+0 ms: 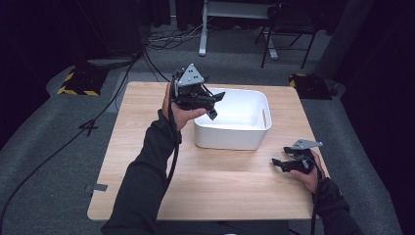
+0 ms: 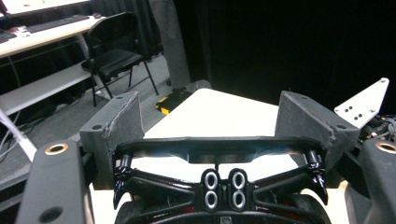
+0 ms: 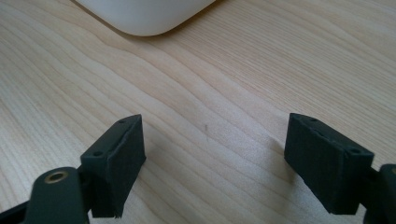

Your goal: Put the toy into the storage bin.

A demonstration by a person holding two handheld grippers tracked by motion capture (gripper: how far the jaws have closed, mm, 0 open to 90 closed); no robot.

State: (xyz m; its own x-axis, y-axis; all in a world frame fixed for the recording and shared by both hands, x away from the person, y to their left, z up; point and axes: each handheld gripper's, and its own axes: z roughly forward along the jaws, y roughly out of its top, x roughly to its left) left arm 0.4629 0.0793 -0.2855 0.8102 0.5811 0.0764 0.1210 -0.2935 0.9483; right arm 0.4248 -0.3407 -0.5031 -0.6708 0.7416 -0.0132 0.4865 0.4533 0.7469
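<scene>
- Left claw [image 1: 218,104] raised over the left rim of the white bin [image 1: 254,142], tips slanting toward the bin's hollow, gripped from behind by the left hand [image 1: 178,115].
- Clenched on a glossy black plastic piece [image 2: 215,147]: a thin crossbar spanning pad to pad, each end against a pad, seen in the left gripper view.
- Below that crossbar, two curved struts with downturned hooks and a cluster of four silver-ringed sockets at the middle; no lettering legible on any of it.
- Held clear of the bin's rim, above it, not touching the wall.
- Right claw [image 1: 279,164] low over the tabletop [image 1: 220,181], to the right of the bin and nearer the person than its front right corner, carried by the right hand [image 1: 306,176].
- Released: pads standing wide apart with bare wood grain between them, and the bin's rounded corner ahead in the right gripper view.
- Grey three-cornered plates on top of both claws, drilled with small holes, unmarked as far as can be told.
- Beyond the bin, on the floor, a black folding chair [image 1: 286,22]; off to the bin's far left, a block with yellow-and-black hazard stripes [image 1: 78,81].
</scene>
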